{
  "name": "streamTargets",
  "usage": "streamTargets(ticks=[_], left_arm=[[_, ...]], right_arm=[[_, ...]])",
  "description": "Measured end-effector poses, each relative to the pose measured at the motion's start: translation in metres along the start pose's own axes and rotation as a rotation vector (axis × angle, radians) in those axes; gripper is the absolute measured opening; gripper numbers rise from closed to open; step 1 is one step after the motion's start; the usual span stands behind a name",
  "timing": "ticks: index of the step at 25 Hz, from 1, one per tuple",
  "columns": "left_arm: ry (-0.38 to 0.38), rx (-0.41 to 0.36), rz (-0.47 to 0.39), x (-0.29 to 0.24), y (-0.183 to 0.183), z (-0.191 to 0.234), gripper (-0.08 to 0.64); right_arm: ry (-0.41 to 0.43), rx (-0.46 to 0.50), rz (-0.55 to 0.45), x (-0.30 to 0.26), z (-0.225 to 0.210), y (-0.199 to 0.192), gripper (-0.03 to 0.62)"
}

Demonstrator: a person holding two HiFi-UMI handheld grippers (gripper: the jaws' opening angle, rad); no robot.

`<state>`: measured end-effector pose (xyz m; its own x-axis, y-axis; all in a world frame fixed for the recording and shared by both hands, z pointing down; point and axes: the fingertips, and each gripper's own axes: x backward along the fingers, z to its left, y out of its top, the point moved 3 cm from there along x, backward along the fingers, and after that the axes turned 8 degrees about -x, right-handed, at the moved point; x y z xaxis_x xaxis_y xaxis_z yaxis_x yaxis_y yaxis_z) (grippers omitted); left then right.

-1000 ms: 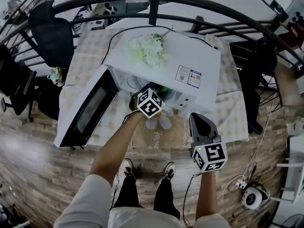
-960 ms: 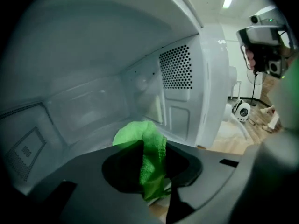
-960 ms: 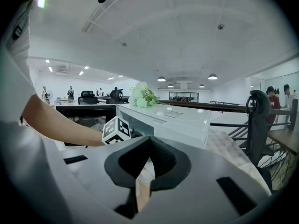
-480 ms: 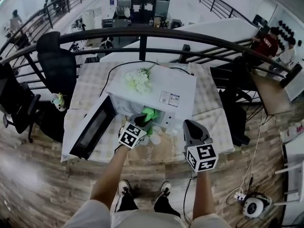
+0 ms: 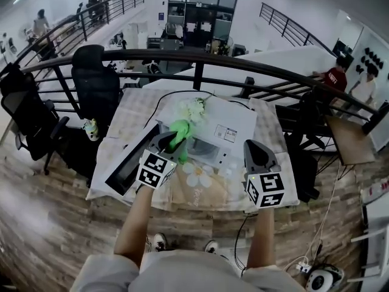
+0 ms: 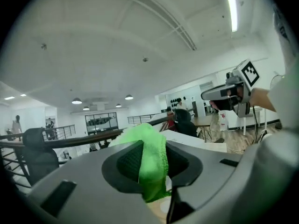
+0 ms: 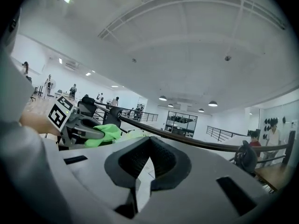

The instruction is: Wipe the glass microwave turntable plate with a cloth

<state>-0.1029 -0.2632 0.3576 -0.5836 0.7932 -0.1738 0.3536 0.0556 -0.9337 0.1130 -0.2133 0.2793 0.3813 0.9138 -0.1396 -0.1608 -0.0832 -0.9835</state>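
Observation:
My left gripper (image 5: 172, 140) is shut on a bright green cloth (image 5: 180, 131), held up in front of the white microwave (image 5: 228, 132), whose door (image 5: 129, 160) hangs open to the left. In the left gripper view the cloth (image 6: 145, 141) is pinched between the pads and bunches up above them. My right gripper (image 5: 255, 156) hovers at the microwave's right front, shut with nothing in it; its pads (image 7: 135, 160) meet. The right gripper view shows the left gripper (image 7: 77, 125) with the cloth (image 7: 110, 132) at the left. I cannot make out the glass plate.
White flowers (image 5: 193, 109) lie on top of the microwave. The table (image 5: 273, 181) has a pale patterned cover. A black railing (image 5: 200, 59) runs behind it. Black office chairs (image 5: 97, 84) stand at the left, and a wooden desk (image 5: 349, 140) at the right.
My left gripper has come out of the microwave's opening and risen with the green cloth. The head view has tilted up. The right gripper has barely shifted.

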Motion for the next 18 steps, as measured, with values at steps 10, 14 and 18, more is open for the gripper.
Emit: streamTargets(ticks=[10,14,18], left_arm=[[0.124,-0.075,-0.101,0.043,0.074,0.033,0.118],[0.128,-0.097,-0.113,0.044,0.082,0.031,0.12],[0.13,-0.11,-0.116,0.043,0.086,0.03,0.12]], right_arm=[[0.034,0.062,-0.073,-0.004,0.013,0.046,0.014],[0.038,0.071,-0.084,-0.007,0.012,0.051,0.014],[0.035,0.081,-0.079,-0.009,0.011,0.052,0.013]])
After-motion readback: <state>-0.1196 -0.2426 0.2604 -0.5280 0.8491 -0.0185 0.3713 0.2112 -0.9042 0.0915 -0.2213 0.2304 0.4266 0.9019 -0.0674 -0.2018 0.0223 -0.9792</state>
